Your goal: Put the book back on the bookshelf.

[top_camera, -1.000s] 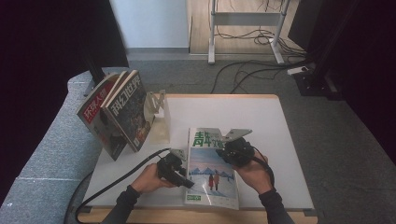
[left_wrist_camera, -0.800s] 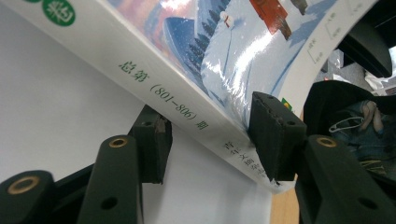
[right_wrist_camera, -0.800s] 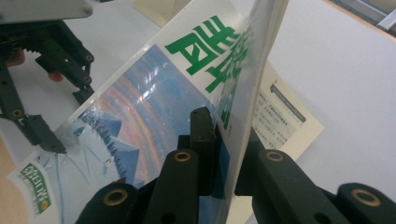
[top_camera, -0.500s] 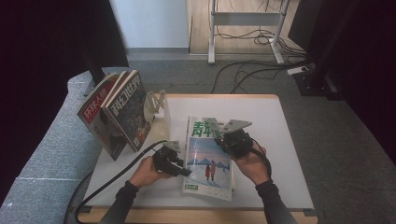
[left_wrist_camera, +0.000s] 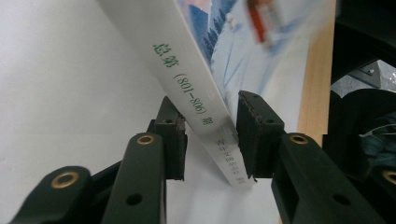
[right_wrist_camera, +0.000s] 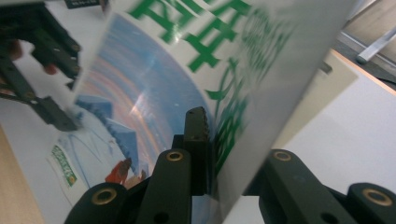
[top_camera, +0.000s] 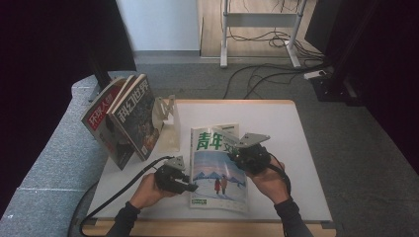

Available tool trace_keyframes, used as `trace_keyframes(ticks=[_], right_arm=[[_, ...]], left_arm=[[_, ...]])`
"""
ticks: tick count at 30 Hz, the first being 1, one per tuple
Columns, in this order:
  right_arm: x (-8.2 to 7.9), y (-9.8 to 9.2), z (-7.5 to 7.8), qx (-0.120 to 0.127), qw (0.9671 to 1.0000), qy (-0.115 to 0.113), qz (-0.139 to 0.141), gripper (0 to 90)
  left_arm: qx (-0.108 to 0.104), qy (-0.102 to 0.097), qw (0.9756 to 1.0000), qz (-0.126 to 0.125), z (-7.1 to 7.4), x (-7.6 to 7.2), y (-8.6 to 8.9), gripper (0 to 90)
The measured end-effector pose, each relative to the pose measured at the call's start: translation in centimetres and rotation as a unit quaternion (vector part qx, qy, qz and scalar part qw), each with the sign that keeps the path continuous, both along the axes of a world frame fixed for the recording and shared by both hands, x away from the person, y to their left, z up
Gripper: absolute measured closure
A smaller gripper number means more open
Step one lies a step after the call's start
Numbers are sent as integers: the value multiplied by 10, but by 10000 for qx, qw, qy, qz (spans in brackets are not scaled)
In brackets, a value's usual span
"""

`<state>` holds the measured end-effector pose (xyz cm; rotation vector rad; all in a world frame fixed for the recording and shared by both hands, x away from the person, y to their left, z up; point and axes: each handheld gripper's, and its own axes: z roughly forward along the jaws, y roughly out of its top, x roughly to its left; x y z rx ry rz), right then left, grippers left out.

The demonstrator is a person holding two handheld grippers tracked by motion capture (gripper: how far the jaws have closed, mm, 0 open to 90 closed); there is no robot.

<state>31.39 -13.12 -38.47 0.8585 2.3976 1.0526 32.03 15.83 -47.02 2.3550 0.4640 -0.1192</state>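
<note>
grip: while our left gripper (left_wrist_camera: 210,140) has just been closing over the magazine (top_camera: 217,170) spine, our right gripper (right_wrist_camera: 231,154) pinches the opposite edge.
place: magazine half-lifted off the tabletop (top_camera: 291,133).
handling: we judge it light, floppy, glossy-slick; spine is stiffest hold.

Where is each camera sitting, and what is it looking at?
High view: above the table's near side, looking forward and down at the magazine; both forearms and hands show.
Left gripper view: rides the left tool, looking along its jaws, which straddle the magazine's spine.
Right gripper view: rides the right tool, its jaws clamping the magazine's cover.
All share the magazine.
</note>
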Motion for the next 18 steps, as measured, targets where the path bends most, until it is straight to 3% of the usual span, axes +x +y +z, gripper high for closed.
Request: trace_keyframes(ticks=[5,7,10,12,14,18], right_arm=[[4,-7,-4,84,9997,223,-7,715],[5,-7,-6,43,9997,258,-20,747],[5,-9,-5,189,9994,302,46,836],[5,-8,-4,193,9995,231,65,847],[6,-6,-1,224,9996,137,39,849],[7,-2,10,328,9994,-53,106,850]], left_arm=[[-9,-68,9999,-140,2,-7,2,676],[-3,-161,9997,-188,4,-10,2,680],[0,-267,9993,-277,4,-11,2,679],[-7,-297,9989,-368,5,-10,3,678],[37,-456,9982,-394,8,-10,4,679],[60,-660,9977,-138,15,0,15,708]])
